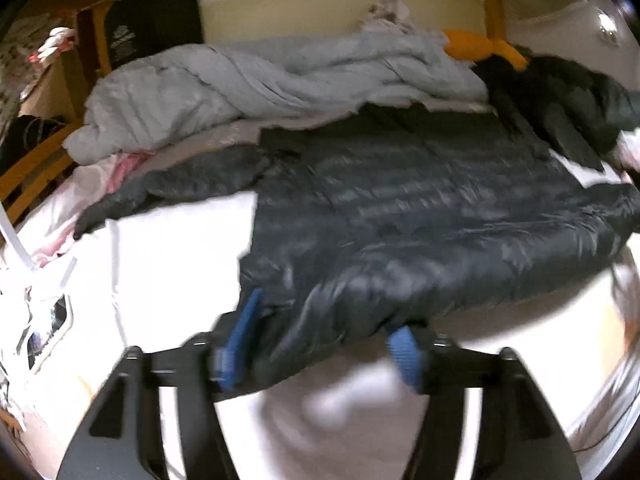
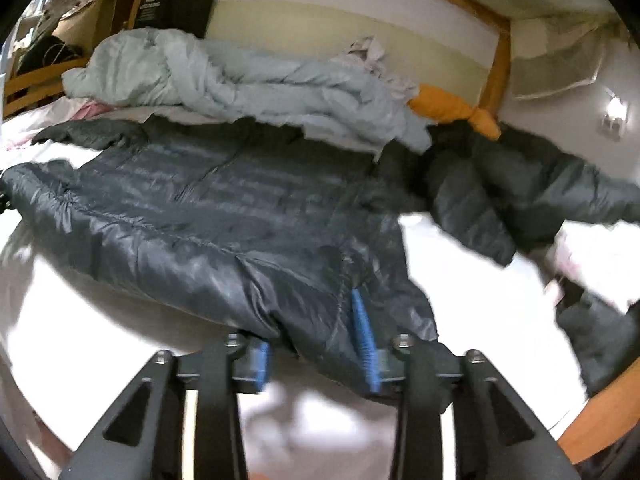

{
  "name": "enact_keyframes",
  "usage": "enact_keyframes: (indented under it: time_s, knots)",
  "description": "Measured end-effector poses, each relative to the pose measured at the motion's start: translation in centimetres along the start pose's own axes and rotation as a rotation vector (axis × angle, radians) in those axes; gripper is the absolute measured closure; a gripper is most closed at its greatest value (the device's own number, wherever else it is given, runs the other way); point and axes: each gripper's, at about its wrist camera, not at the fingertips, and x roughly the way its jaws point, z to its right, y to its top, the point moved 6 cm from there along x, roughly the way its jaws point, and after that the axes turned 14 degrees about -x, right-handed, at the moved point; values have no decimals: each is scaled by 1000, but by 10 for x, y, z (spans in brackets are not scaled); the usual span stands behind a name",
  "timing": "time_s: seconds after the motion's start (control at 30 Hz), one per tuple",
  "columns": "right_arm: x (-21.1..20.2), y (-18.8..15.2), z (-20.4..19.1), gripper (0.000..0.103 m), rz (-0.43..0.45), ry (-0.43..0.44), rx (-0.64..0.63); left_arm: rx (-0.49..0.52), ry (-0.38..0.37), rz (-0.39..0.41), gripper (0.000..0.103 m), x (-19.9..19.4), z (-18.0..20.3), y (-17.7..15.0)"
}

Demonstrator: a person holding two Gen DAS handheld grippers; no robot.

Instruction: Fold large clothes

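Note:
A dark navy quilted puffer jacket (image 1: 400,208) lies spread across the white bed; it also shows in the right wrist view (image 2: 224,208). My left gripper (image 1: 324,344) has its blue pads around the jacket's near hem at its left corner, fabric bunched between them. My right gripper (image 2: 316,344) holds the near hem at the other corner, fabric filling the gap between its blue pads (image 2: 362,336). The near edge is lifted off the sheet. One sleeve (image 1: 168,188) trails left.
A pale blue duvet (image 1: 248,84) is heaped at the back of the bed. A second dark jacket (image 2: 520,188) lies at the right, beside an orange cloth (image 2: 452,110). Wooden bed frame (image 2: 600,420) at right. White plastic items (image 1: 40,316) at left.

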Motion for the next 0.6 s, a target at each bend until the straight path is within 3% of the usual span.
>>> enact_keyframes:
  time_s: [0.13,0.2,0.4,0.6]
  knots:
    - [2,35,29,25,54,-45,8,22,11,31,25,11,-5,35]
    - [10,50,40,19,73,-78,7,37,24,38,22,24,-4,53]
    - [72,83,65,19,39,-68,66,39,38,19,20,75,1,87]
    - [132,77,77,19,-11,-96,126,55,116,8,11,120,-6,80]
